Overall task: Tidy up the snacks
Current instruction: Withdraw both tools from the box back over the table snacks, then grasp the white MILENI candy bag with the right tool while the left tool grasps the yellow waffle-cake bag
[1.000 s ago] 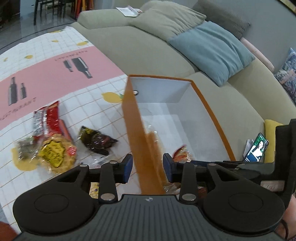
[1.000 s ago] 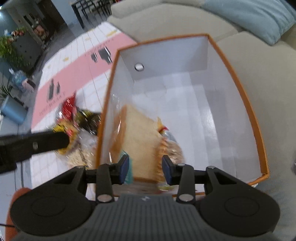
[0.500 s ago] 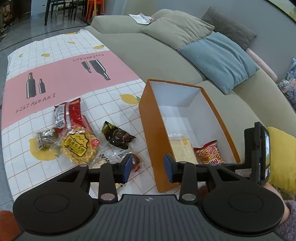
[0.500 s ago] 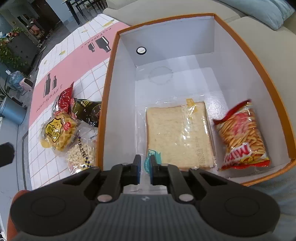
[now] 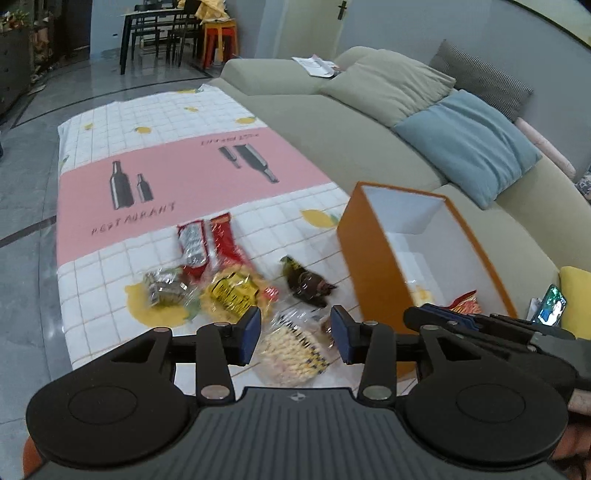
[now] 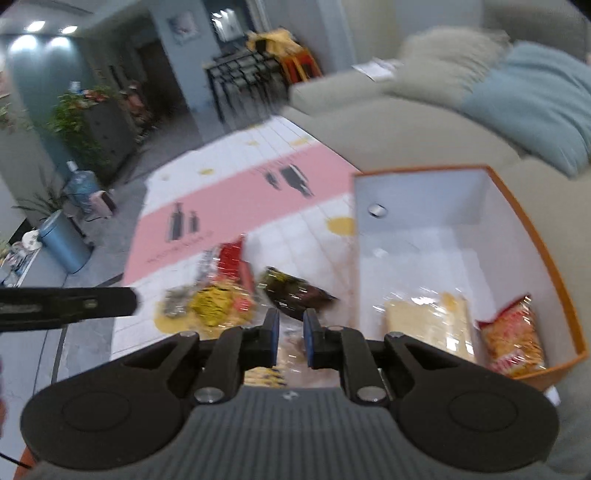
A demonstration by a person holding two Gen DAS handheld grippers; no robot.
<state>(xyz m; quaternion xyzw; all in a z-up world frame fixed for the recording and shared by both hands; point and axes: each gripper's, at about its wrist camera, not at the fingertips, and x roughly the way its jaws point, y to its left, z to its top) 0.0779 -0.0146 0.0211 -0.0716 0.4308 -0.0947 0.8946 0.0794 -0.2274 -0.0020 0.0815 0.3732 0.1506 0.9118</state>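
An orange box [image 5: 373, 258] with a white inside stands on the tablecloth beside the sofa; in the right wrist view the box [image 6: 532, 236] holds a bagged bread slice [image 6: 428, 325] and a red chip bag [image 6: 513, 339]. Several loose snacks lie left of it: a yellow pack [image 5: 231, 293], a dark brown pack [image 5: 304, 286], red packs [image 5: 218, 242] and a clear peanut bag [image 5: 291, 350]. My left gripper [image 5: 295, 330] is open and empty above the peanut bag. My right gripper [image 6: 290, 339] has its jaws partly apart and empty, left of the box.
A pink and white checked cloth [image 5: 177, 177] covers the low table. A grey-green sofa [image 5: 332, 122] with a blue cushion [image 5: 469, 144] runs along the right. A phone [image 5: 552, 306] lies near the box. Dining chairs [image 5: 162, 29] stand far back.
Both grippers have pulled back and up from the box. The right gripper swung left out of the box toward the loose snacks and opened slightly. The bread lies in the box.
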